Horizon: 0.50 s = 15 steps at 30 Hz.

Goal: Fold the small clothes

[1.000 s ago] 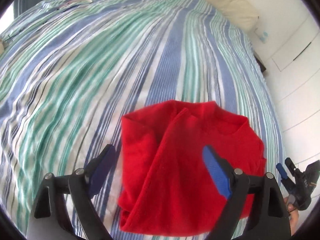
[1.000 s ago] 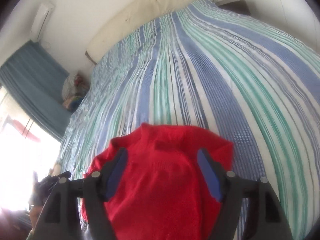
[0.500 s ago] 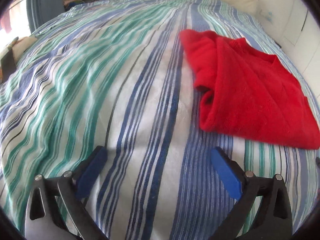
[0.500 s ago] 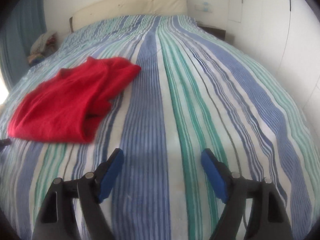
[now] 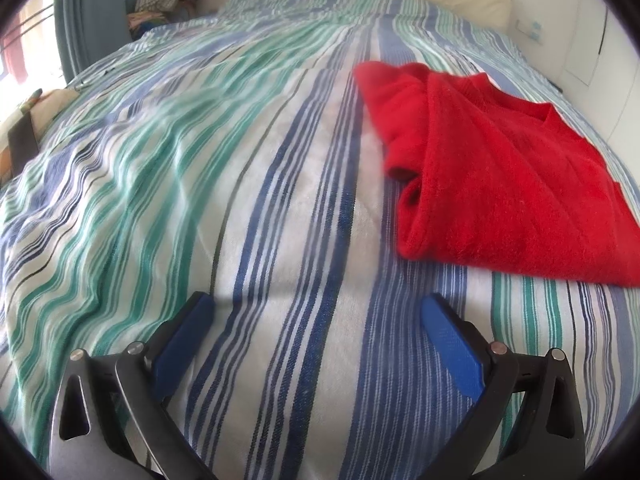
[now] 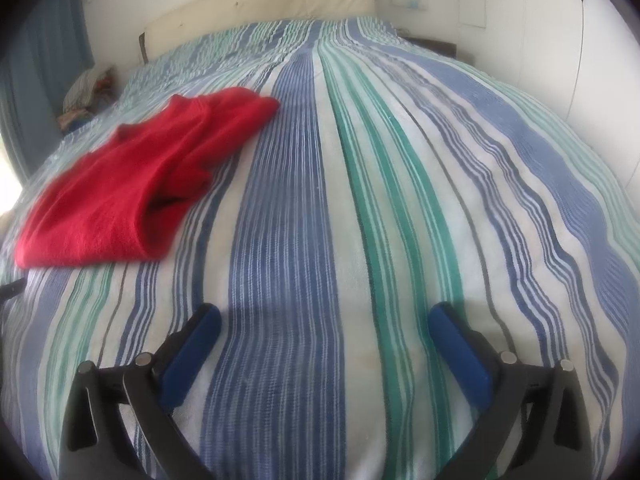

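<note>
A red knit sweater lies folded on the striped bedspread, at the upper right of the left wrist view. It also shows at the upper left of the right wrist view. My left gripper is open and empty, low over the bedspread, to the left of the sweater and apart from it. My right gripper is open and empty, low over the bedspread, to the right of the sweater and apart from it.
A cream headboard stands at the far end of the bed. A pile of clothes lies beside blue curtains at the far left. White walls run along the right side.
Both grippers have pulled back from over the sweater and moved apart, left to its left side, right to its right. The sweater stays folded on the bed.
</note>
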Tool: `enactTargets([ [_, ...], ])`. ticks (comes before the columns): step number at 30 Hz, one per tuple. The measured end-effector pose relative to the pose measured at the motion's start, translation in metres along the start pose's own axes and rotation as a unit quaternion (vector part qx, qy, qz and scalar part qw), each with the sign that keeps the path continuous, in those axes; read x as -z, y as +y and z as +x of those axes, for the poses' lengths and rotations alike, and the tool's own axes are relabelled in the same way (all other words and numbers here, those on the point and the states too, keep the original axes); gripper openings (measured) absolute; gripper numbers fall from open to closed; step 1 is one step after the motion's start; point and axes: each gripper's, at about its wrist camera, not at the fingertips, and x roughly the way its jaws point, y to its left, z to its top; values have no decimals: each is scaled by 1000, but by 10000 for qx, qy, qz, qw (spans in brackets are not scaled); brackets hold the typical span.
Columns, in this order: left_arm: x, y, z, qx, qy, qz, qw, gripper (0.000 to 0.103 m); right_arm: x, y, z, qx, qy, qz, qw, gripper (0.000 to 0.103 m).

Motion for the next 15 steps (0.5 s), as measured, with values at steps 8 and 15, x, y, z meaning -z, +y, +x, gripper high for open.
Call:
enactTargets([
  [8,1,0,0,-15,-7,7,10000,103,-2,7,-2,212,37,-94,9997,103],
  [15,1,-1,0,-36,-6,22,10000,103,0,7,-2,277,17,-99,9996,103],
])
